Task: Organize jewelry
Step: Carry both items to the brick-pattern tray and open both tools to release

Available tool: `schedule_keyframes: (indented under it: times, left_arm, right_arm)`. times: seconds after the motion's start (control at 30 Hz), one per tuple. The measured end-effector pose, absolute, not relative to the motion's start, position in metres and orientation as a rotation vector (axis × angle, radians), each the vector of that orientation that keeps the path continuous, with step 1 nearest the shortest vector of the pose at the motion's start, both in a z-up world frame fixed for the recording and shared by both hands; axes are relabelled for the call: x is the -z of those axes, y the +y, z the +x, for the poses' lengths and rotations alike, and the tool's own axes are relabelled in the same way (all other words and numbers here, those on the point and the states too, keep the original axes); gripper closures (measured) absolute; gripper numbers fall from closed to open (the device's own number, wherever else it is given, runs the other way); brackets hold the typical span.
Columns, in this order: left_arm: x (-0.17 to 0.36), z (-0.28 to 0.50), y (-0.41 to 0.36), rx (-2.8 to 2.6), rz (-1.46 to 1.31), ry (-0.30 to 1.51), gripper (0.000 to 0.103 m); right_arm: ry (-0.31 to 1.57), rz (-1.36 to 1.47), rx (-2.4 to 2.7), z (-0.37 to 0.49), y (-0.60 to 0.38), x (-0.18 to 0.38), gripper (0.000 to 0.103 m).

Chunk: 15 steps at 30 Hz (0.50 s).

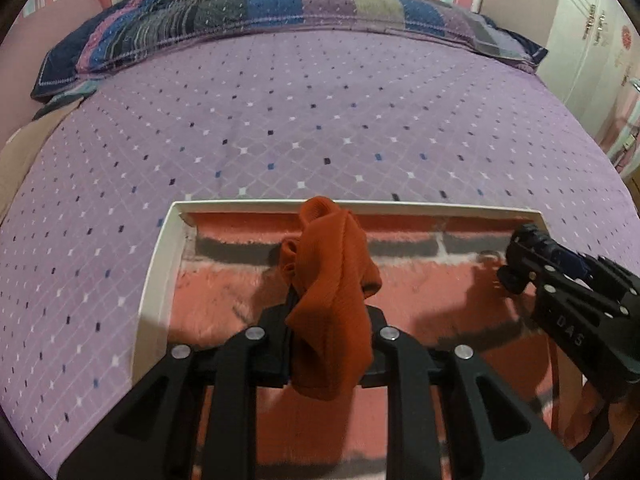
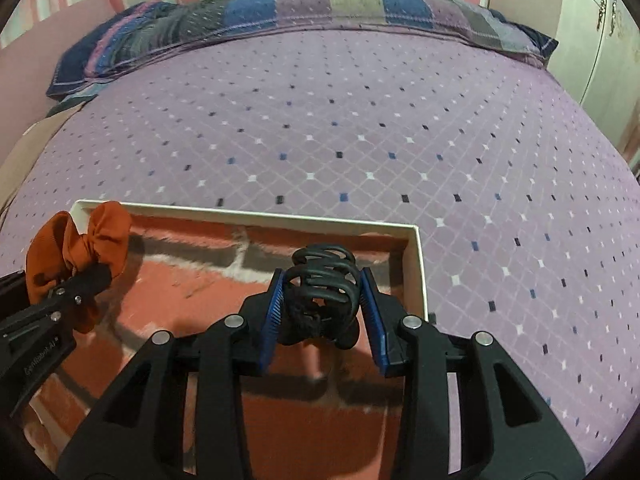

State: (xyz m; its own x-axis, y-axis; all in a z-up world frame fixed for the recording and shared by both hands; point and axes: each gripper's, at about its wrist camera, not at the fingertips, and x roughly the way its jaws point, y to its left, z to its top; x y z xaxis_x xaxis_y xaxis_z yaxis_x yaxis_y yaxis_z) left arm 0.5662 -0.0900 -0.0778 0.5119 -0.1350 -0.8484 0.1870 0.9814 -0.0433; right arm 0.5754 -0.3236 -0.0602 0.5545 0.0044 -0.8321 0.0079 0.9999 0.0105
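A white-rimmed tray [image 1: 160,264] lined with pink and grey fuzzy fabric lies on the purple bed; it also shows in the right wrist view [image 2: 418,264]. My left gripper [image 1: 328,312] is shut on an orange fabric hair bow [image 1: 332,304], held above the tray's middle; the bow also shows in the right wrist view [image 2: 80,256]. My right gripper [image 2: 322,304] is shut on a black claw hair clip [image 2: 320,292] above the tray's right part, and appears in the left wrist view [image 1: 516,264].
The purple patterned bedspread [image 1: 320,120] stretches beyond the tray. A patchwork pillow [image 1: 260,16] lies along the far edge below a striped wall. A pale cupboard [image 1: 592,40] stands at the right.
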Motion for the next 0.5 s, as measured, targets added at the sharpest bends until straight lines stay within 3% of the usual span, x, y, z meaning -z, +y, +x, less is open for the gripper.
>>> schedule_keyframes:
  times: [0.27,0.37,0.43,0.5]
  left_arm:
    - [0.096,0.586,-0.089,0.18,0.056,1.065,0.076]
    - [0.096,0.584,-0.09,0.174,0.068,1.063,0.067]
    - [0.094,0.581,-0.09,0.17,0.072,1.058,0.051]
    - [0.091,0.578,-0.089,0.162,0.083,1.038,0.05]
  right_arm:
    - [1.045,0.033,-0.016,0.596,-0.326,0.073,0.065]
    - [1.045,0.03,-0.017,0.597,-0.324,0.077,0.065]
    - [1.038,0.019,-0.017,0.596,-0.323,0.077,0.063]
    - [1.028,0.032,-0.026,0.594,-0.324,0.073,0.054]
